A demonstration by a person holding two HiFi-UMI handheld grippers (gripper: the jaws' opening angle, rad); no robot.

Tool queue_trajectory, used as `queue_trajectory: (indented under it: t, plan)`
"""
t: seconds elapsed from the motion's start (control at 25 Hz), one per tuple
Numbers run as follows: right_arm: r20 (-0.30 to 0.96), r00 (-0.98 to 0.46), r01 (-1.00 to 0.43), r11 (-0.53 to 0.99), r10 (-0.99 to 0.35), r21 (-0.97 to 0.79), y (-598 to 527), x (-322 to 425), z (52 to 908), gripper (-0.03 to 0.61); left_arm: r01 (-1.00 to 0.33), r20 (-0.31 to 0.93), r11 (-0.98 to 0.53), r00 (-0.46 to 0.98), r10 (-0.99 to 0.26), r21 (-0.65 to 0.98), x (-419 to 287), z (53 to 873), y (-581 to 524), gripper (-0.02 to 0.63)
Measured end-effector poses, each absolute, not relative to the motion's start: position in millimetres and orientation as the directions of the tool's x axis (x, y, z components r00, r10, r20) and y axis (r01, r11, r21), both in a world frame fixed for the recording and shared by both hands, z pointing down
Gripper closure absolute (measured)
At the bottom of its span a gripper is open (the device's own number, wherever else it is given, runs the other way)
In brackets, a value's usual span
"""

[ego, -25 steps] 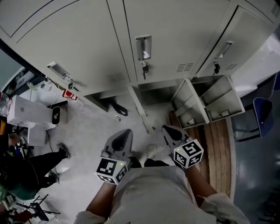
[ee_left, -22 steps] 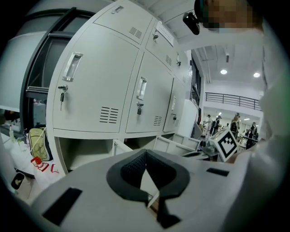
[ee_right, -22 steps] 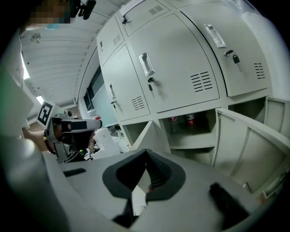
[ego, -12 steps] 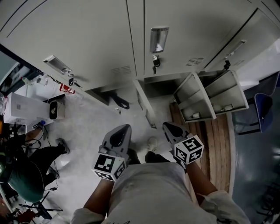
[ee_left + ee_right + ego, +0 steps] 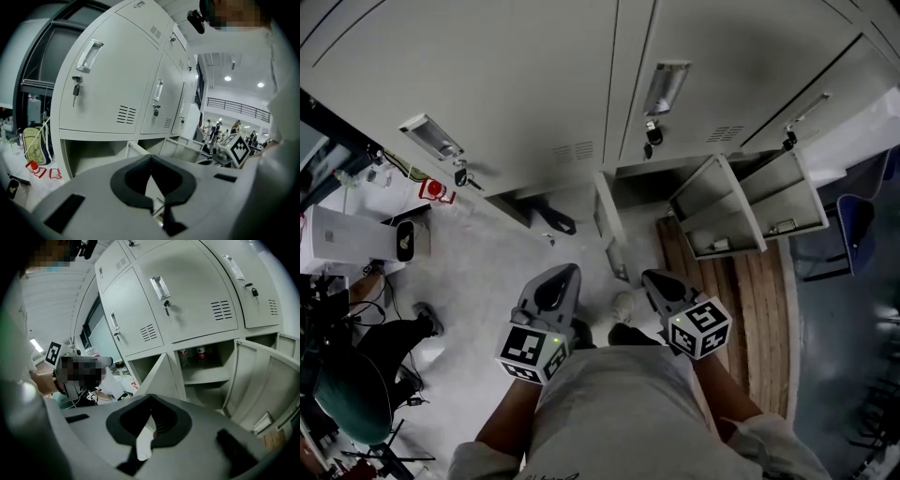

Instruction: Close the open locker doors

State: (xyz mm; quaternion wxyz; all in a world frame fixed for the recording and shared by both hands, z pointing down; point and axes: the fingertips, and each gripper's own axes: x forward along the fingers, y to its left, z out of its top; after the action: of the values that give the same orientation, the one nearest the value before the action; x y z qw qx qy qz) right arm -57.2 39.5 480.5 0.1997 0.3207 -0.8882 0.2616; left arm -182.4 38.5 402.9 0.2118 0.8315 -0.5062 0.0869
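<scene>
You stand facing a bank of pale grey metal lockers [image 5: 581, 84] that fills the head view from 10 to 2 o'clock. The upper doors sit flush. Each has a chrome recessed handle [image 5: 666, 87] with a key hanging in the lock below it.

The bottom row is the open one. A narrow grey locker door [image 5: 610, 234] stands edge-on at 12 o'clock, just beyond your grippers. Two more grey swung-out doors [image 5: 717, 220] project at 1 to 2 o'clock, above a brown slatted wooden platform [image 5: 761, 291]. At 11 o'clock a bottom compartment [image 5: 534, 202] is open and dark inside.

Your left gripper [image 5: 564, 277] and right gripper [image 5: 652, 278] are held low in front of your torso. They are near each other but apart, both point at the lockers, and neither touches a door. In each gripper view the black pads meet at the tips with nothing between them, so both are closed and empty.

The pale grey speckled concrete floor [image 5: 487, 272] runs from the lockers back to your feet. At 9 o'clock a white box-shaped appliance [image 5: 347, 242] rests on it. At 8 o'clock there is a person in a green top and dark trousers [image 5: 356, 394]. A blue chair [image 5: 862, 234] stands at 3 o'clock.

The right gripper view shows red-labelled bottles [image 5: 200, 352] on the shelf of an open bottom compartment. The left gripper view shows a hall at 3 o'clock beyond the lockers, with round ceiling lights [image 5: 228, 78] and a railed gallery [image 5: 239, 108].
</scene>
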Motion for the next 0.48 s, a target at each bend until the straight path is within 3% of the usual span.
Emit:
queue_trajectory:
  t: [0.48]
  plan:
    - [0.510,-0.751,-0.632,0.682,-0.420,-0.368,52.8,-126.4,483.5,0.551,-0.890,0.359,-0.377,0.450,-0.818,0.258,-238.4,407.4,43.0,0.598]
